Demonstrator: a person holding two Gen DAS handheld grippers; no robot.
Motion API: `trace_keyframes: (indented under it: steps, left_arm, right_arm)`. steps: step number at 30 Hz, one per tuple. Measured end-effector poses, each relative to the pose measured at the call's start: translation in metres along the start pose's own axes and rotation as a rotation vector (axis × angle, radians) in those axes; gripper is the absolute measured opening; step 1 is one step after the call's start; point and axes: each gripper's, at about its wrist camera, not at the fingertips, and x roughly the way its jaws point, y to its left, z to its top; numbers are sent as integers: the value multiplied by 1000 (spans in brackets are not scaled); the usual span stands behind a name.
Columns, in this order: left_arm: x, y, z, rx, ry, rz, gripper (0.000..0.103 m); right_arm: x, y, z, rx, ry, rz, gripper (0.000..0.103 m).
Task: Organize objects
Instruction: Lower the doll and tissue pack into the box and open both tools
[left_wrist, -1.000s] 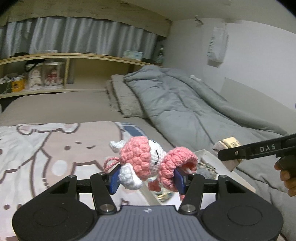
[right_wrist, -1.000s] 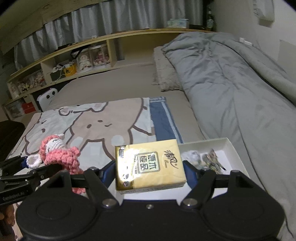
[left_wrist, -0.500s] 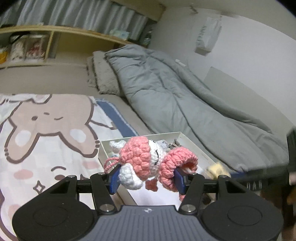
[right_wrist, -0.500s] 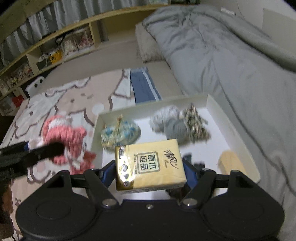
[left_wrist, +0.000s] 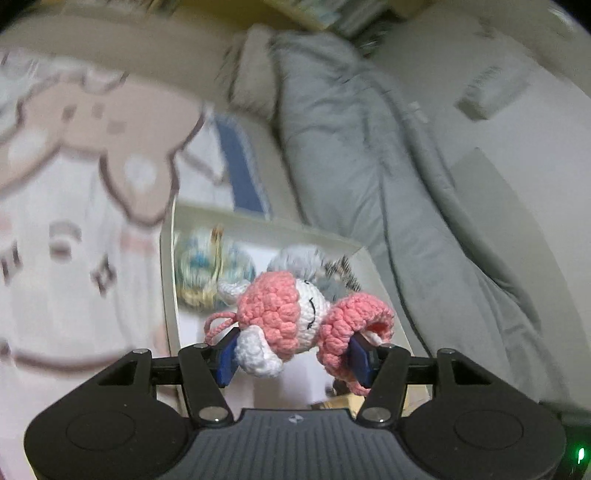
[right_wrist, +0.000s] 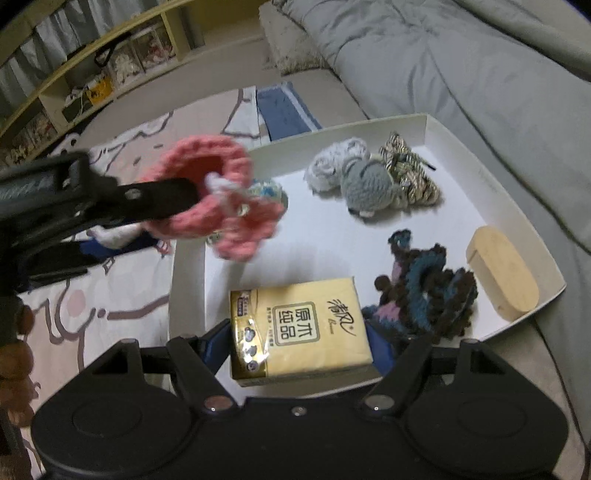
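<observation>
Crochet doll (left_wrist: 291, 321) between left gripper's (left_wrist: 293, 360) opening jaws; tissue pack (right_wrist: 299, 328) clamped in right gripper (right_wrist: 295, 345).

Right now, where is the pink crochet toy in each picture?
Left wrist: pink toy low in the middle, between the left tool's opening pads, over the white box.
Right wrist: pink toy at upper left, over the box's left wall.
Shared landmark: the grey knitted toy in the box.
</observation>
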Motion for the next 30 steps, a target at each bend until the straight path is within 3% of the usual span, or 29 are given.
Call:
trace_keyframes:
  steps: [5, 7, 10, 13, 17, 30]
  left_arm:
    - [12, 10, -3, -117, 46, 43, 66]
    - [12, 9, -1, -133, 39, 62, 81]
    - [8, 9, 2, -129, 25, 69, 92]
    - [3, 7, 6, -85, 15, 63, 94]
    - [-5, 5, 7, -43, 10, 78, 94]
    - [-24, -2, 9, 30, -9, 111, 94]
  right_arm:
    - [5, 2, -1, -13, 25, 10, 76]
    - [7, 3, -2, -21, 34, 10, 76]
    - [9, 7, -2, -40, 40, 17, 76]
    - [11, 9, -2, -47, 47, 28, 77]
    - [9, 11, -2, -46, 47, 27, 91]
    - [-14, 6, 3, -24, 12, 13, 92]
